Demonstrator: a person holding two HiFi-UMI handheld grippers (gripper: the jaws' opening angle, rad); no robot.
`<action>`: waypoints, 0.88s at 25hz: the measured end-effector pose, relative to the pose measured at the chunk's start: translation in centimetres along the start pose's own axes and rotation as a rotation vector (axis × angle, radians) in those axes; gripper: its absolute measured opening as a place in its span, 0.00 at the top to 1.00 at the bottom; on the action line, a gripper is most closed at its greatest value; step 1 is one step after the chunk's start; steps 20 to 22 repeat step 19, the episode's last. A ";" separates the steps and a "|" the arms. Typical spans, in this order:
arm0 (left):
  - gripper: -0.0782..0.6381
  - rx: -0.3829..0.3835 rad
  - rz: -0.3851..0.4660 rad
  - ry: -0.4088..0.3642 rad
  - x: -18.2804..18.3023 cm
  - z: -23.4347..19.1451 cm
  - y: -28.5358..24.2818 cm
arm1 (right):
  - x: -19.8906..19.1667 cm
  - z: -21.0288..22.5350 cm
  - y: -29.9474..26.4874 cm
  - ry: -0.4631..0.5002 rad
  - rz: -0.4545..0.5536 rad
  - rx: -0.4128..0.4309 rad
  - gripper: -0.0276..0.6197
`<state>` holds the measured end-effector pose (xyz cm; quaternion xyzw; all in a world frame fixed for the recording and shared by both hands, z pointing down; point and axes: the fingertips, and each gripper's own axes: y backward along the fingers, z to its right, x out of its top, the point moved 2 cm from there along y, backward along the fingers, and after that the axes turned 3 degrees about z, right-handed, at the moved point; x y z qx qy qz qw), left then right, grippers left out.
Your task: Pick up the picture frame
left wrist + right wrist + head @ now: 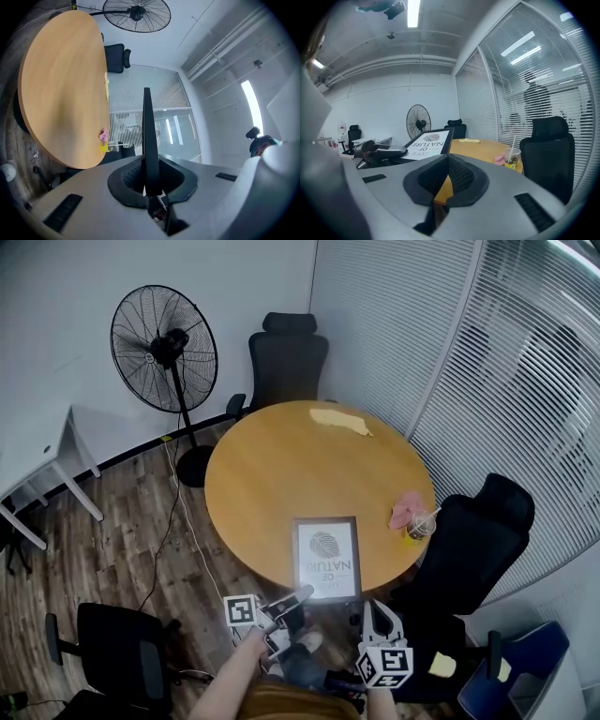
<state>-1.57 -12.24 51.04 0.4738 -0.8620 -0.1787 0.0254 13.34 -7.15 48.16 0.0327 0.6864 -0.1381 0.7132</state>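
Left gripper (302, 594) shut, empty; right gripper (380, 608) jaws apart, empty; picture frame (326, 557) just ahead.

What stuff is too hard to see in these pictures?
- Frame: near end hidden behind the right gripper's body, right gripper view.
- Cup: what is inside is too small to tell, all views.
- Pink thing beside the cup: too small to name, all views.
- Yellow thing at the table's far edge: washed out by glare, head view.

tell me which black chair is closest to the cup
The chair at the table's right, beside the cup; the others stand by the fan and lower left.
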 end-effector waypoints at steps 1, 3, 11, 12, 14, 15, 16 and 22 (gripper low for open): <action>0.81 0.000 0.001 -0.001 0.0 0.0 0.1 | 0.0 0.0 0.0 -0.001 0.000 0.001 0.94; 0.81 0.001 0.001 -0.005 0.1 -0.1 0.2 | 0.0 -0.1 -0.1 -0.002 -0.001 0.000 0.94; 0.81 0.005 0.000 0.004 0.1 -0.3 0.0 | -0.1 0.0 -0.1 -0.001 -0.008 -0.001 0.94; 0.81 0.007 0.001 0.004 0.1 -0.3 0.0 | -0.1 0.1 -0.1 -0.001 -0.010 -0.003 0.94; 0.81 0.011 0.001 0.002 0.1 -0.4 0.1 | -0.1 0.1 0.1 -0.001 -0.013 -0.005 0.94; 0.81 0.012 0.002 0.003 0.1 -0.4 0.2 | -0.2 0.2 0.1 0.000 -0.014 -0.005 0.94; 0.81 0.012 0.004 0.006 0.1 -0.5 0.2 | -0.3 0.2 0.1 0.000 -0.014 -0.006 0.94; 0.81 0.009 0.012 0.015 0.1 -0.5 0.3 | -0.5 0.2 0.0 0.002 -0.014 -0.005 0.94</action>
